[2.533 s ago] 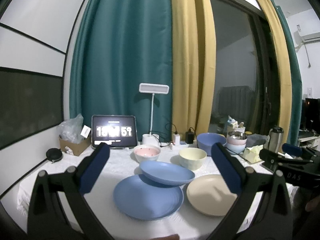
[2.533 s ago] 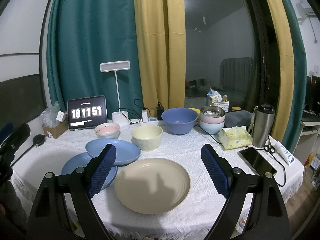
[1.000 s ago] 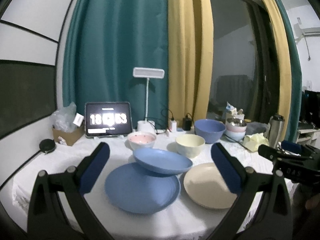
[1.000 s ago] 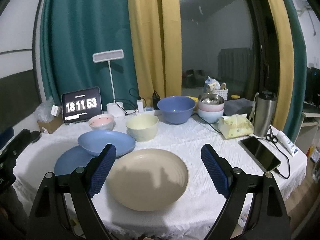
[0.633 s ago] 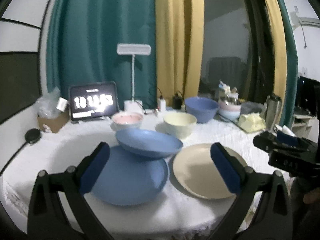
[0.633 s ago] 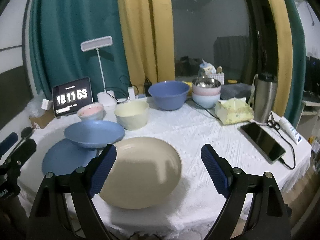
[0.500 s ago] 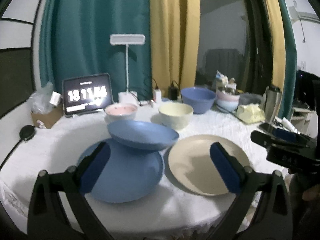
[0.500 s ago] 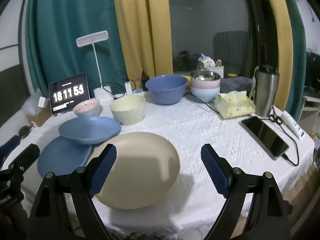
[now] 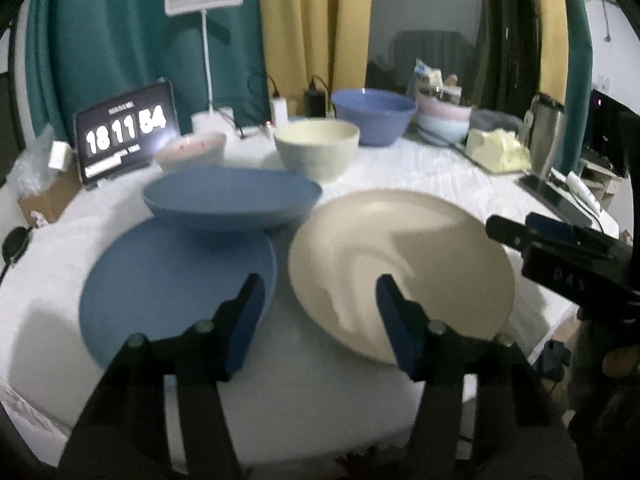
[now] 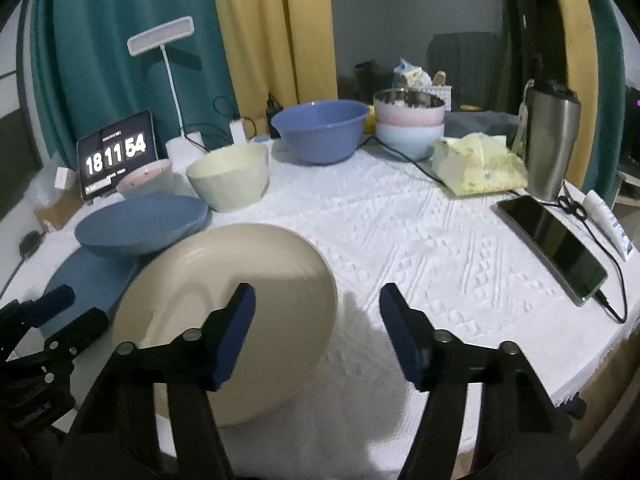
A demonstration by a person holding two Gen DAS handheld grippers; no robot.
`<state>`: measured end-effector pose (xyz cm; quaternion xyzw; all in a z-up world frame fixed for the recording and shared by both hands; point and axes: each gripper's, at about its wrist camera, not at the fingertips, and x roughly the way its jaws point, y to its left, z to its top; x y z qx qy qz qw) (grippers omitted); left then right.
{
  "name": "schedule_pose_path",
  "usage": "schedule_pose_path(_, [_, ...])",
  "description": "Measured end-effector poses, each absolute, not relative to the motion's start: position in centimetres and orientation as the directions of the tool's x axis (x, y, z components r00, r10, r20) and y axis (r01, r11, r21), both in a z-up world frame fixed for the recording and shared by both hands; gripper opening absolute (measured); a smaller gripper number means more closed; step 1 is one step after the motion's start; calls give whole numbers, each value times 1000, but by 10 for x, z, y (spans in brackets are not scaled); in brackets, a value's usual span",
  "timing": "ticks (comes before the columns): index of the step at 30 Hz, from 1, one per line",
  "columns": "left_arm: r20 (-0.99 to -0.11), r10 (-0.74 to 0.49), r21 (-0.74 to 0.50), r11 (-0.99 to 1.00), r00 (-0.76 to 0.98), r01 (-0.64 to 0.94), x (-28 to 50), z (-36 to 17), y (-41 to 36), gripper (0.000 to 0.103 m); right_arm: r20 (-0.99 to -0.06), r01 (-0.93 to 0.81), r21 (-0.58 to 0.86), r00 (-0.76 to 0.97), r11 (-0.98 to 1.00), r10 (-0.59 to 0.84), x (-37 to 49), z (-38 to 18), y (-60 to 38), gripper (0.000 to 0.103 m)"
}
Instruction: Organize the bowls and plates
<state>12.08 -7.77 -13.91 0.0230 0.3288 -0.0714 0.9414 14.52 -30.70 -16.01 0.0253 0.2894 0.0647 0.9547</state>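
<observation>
White tablecloth (image 10: 420, 232), dishes spread out. Left gripper (image 9: 318, 312) and right gripper (image 10: 316, 324) flank the cream plate (image 9: 400, 264), jaws closing, empty; likely for a two-sided lift.

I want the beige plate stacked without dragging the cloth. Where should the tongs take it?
Probably by the near rim of the beige plate, coming in low from the table's front edge: it lies flat and shallow, so only its thin raised lip offers a pinch.
</observation>
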Motion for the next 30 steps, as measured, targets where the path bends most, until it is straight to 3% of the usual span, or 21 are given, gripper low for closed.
schedule_pose_path(5, [-684,-105,-9,991,722,136,132,-152,-84,46,-574,-117,90,805,989,148,158,-170,-312,52])
schedule_pose_path(16, [-786,-79,-28,995,613,92,152,-173,-95,41,-648,-131,137,738,982,188,183,-190,-325,33])
schedule_pose_path(18, [-788,-73,-29,996,611,82,156,-172,-96,33,-651,-149,149,729,978,210,186,-192,-327,28])
schedule_pose_path(20, [-789,-78,-36,996,610,80,157,-169,-96,30,-654,-166,148,723,975,222,188,-191,-326,12])
schedule_pose_path(30, [-788,-112,-44,991,606,126,169,-159,-114,29,-644,-124,144,742,982,188,196,-179,-340,12])
